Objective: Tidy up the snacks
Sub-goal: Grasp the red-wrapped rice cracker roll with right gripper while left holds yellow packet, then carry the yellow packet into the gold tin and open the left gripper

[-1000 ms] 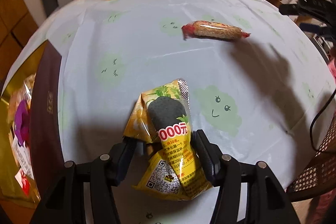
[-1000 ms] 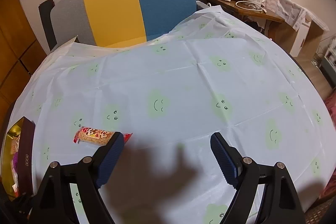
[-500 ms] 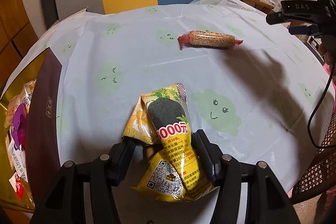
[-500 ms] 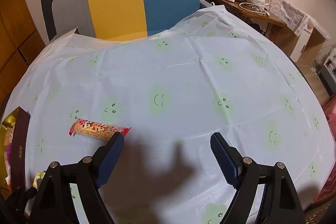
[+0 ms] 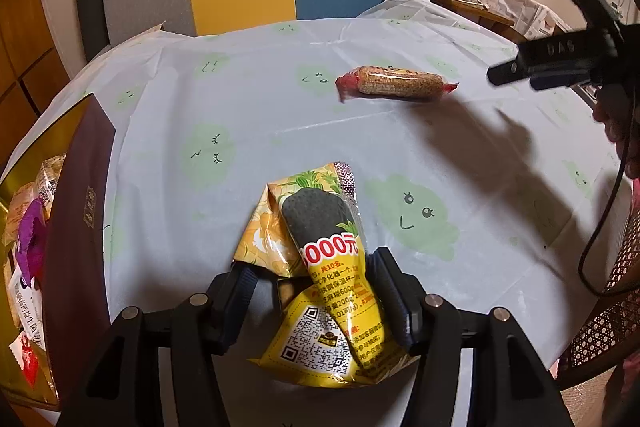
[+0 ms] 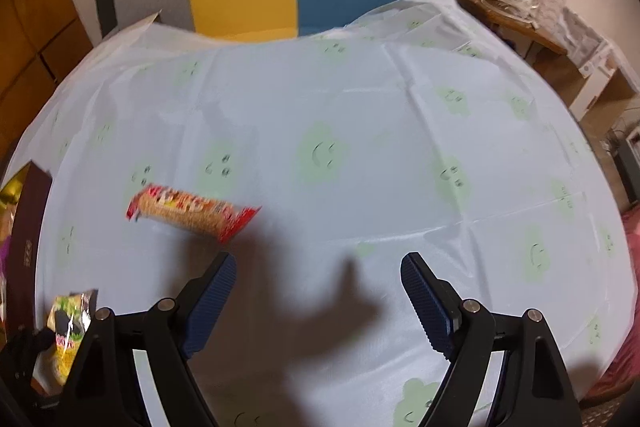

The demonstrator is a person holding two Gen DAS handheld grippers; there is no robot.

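Yellow snack packet [image 5: 320,275] kept clamped in left gripper [image 5: 316,307]; right gripper [image 6: 320,291], jaws spread empty, is lowered nearer the red-wrapped cracker bar [image 6: 192,213], likely next pick.

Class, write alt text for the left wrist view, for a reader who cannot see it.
The left hand-held gripper has a crumpled yellow snack packet between its fingers above a pale blue tablecloth printed with green smiling faces. A red-ended snack bar lies farther back on the cloth, and a dark box of snacks sits at the left edge.
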